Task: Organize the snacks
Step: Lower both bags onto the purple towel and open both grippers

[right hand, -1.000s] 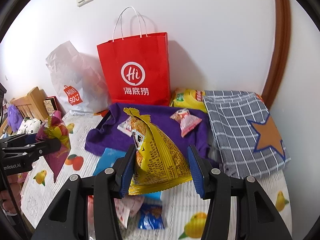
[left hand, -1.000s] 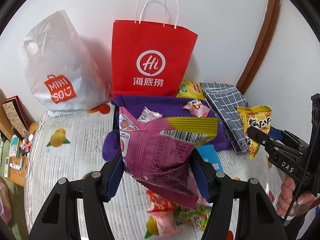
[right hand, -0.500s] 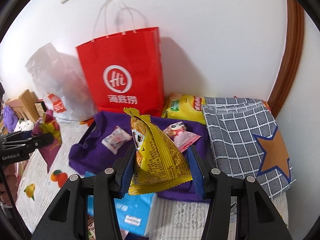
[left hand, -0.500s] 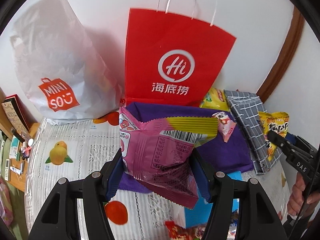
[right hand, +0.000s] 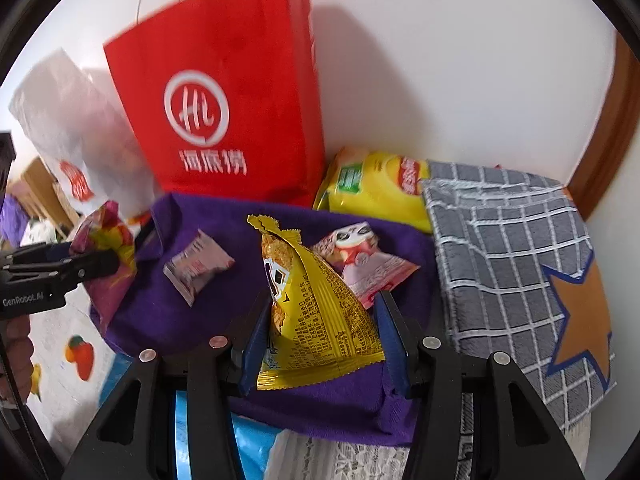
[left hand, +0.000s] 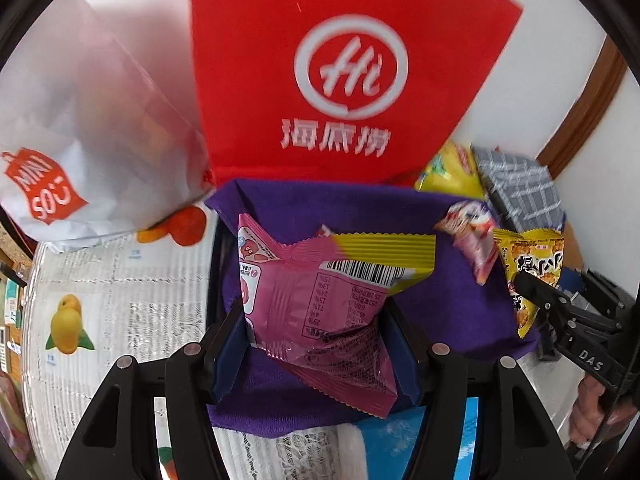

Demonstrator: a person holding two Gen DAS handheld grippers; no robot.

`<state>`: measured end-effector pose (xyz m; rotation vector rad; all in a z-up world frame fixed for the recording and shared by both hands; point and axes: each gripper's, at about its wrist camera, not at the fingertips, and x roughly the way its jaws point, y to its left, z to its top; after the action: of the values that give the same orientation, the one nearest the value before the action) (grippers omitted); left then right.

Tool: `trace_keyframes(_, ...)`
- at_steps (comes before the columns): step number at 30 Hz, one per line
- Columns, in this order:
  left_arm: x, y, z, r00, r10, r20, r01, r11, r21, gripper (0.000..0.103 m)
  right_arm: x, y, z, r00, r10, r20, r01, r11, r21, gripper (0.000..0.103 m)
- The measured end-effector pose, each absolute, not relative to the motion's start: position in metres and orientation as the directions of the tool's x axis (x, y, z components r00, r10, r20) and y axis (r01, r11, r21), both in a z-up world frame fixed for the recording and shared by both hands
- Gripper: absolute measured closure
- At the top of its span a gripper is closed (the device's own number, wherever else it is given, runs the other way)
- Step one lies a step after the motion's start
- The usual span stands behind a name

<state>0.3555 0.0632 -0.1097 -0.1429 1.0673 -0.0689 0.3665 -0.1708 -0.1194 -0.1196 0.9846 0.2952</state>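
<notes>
The left gripper (left hand: 314,342) clamps a pink snack packet (left hand: 316,308); the right gripper (right hand: 320,340) clamps a yellow snack packet (right hand: 316,312), both over the purple cloth (right hand: 160,312).

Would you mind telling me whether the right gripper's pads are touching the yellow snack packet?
Touching. The right wrist view shows both blue pads pressing the yellow snack packet's sides, held above the purple cloth.

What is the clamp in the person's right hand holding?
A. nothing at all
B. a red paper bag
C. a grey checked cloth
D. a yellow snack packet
D: in the right wrist view the right gripper has its blue pads closed against a yellow snack packet, held above the purple cloth.
</notes>
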Motion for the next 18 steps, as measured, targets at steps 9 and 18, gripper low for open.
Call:
trace_keyframes(9, 0.361, 0.055, -0.137, 0.411, -0.118, -0.904, -0.008, 0.991, -0.133, 0.042, 0.378, -0.167, -0.151, 0.445, 0.147, -0.883, -0.311, 0.950, 0.002, 0.052)
trace_keyframes(18, 0.364, 0.045, -0.146, 0.393, -0.122, -0.911, 0.018, 0.992, -0.124, 0.041, 0.385, -0.165, -0.169, 0.398, 0.120, -0.909, -0.296, 0.955, -0.003, 0.052)
